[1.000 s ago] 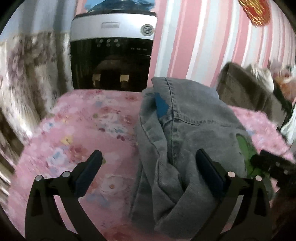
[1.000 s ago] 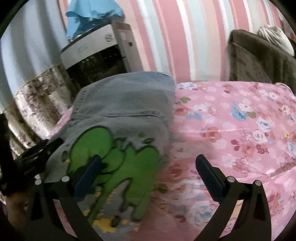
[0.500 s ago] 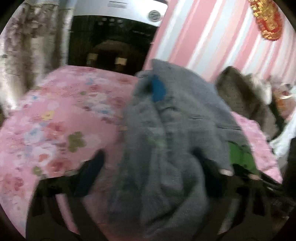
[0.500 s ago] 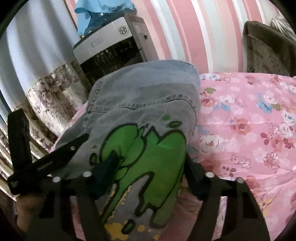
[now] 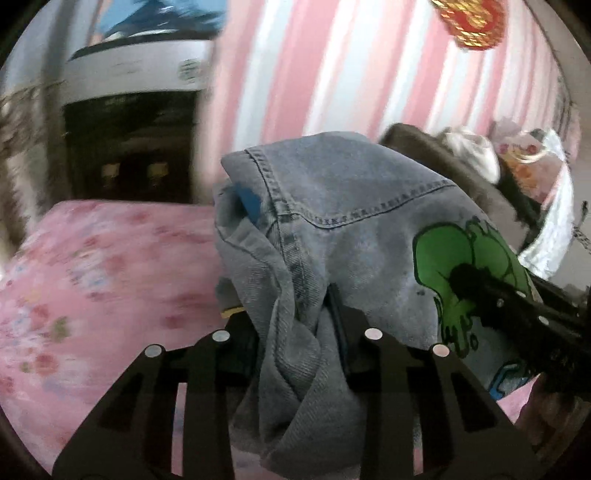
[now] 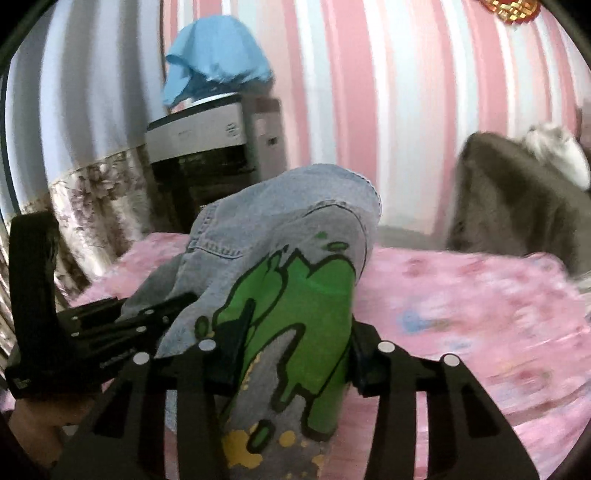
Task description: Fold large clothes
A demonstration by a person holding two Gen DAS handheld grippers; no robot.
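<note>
Both tongs are clamped on the same garment, a grey-blue denim jacket (image 5: 332,229) bunched and lifted above a bed with a pink flowered cover (image 5: 92,266). In the left wrist view the left gripper (image 5: 295,325) has its fingers drawn close together around a thick twisted fold of denim that hangs down between them; a blue tag (image 5: 249,201) shows inside the collar area, and a stitched seam runs across the raised cloth. To the right in that view the right gripper (image 5: 476,282) comes in from the side, its dark finger lying on the green cartoon print (image 5: 461,251). The right wrist view shows the printed side head on: the right gripper (image 6: 291,350) pinches a broad fold bearing the green print (image 6: 295,317), with yellow splashes lower down, and the left gripper (image 6: 110,332) holds the denim from the left side. No open container is in view; the nearest is a silver and black appliance (image 6: 210,147) against the pink striped wall (image 6: 369,92), and only the right wrist view shows clearly the blue cloth (image 6: 214,70) draped on top of it. A flowered curtain (image 6: 92,199) hangs beside it there. Both views show a dark grey blanket (image 6: 517,206) heaped at the far side of the bed, with something white on it. A red and gold ornament (image 5: 472,22) hangs high on the wall.
</note>
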